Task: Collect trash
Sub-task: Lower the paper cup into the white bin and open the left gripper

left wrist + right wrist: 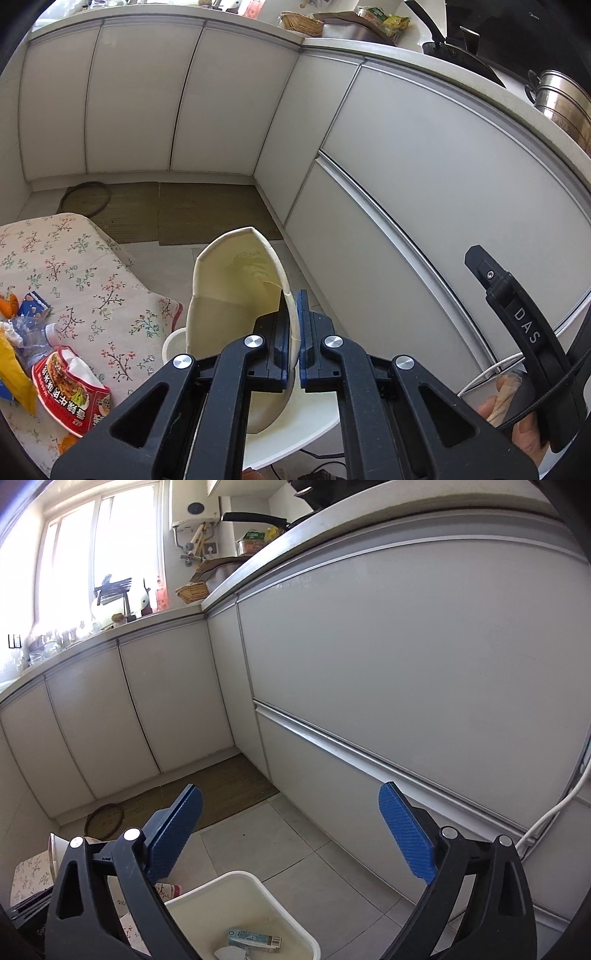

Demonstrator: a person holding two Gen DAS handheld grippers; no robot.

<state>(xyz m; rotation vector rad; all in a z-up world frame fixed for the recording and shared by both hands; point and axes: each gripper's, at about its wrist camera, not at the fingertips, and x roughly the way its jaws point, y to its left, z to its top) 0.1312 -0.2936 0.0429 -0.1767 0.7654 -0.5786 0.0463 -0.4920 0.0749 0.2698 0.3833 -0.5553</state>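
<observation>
Kitchen floor bin [255, 893]: small carton [254, 938] inside.

Crumpled cream paper bowl [236, 295], matt and creased, sits pinched between ribbed blue rubbery pads [303, 328] on glossy black plastic arms. On the left, a floral cotton-like cloth [85, 280] carries a shiny printed noodle cup [70, 387]. On the right, smooth satin cabinet doors [406, 664] sit above matt floor tiles [314, 853], near a smooth white plastic bin [258, 886].

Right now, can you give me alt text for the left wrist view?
The left gripper is shut on the wall of a crushed cream paper bowl, held above a white bin. To its left, a floral tablecloth holds a red instant-noodle cup and other wrappers; white kitchen cabinets stand behind.
</observation>
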